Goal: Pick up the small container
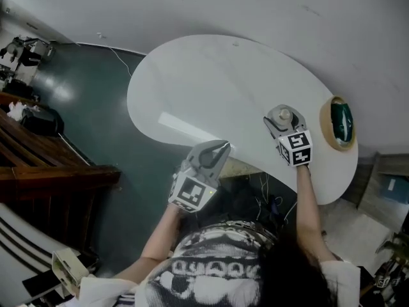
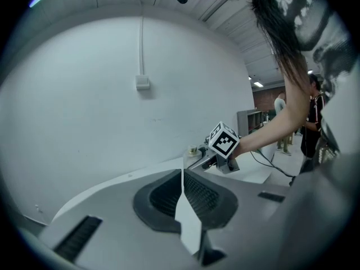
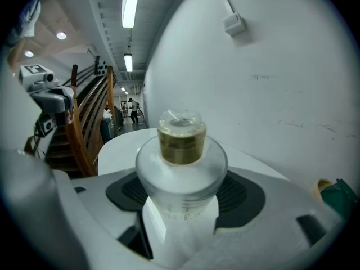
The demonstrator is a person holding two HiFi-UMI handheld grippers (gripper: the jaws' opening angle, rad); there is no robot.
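My right gripper [image 3: 181, 198] pinches the small container [image 3: 181, 170], a frosted clear jar with a brass-coloured cap [image 3: 181, 142]. Its jaws are spread wide around the jar, over the white table [image 1: 192, 82]. I can't make out any contents. My left gripper [image 2: 183, 193] is pressed together, empty.

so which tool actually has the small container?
The right tool: its jaws clamp the clear, gold-topped small container. The left tool has its jaws together with nothing between them.
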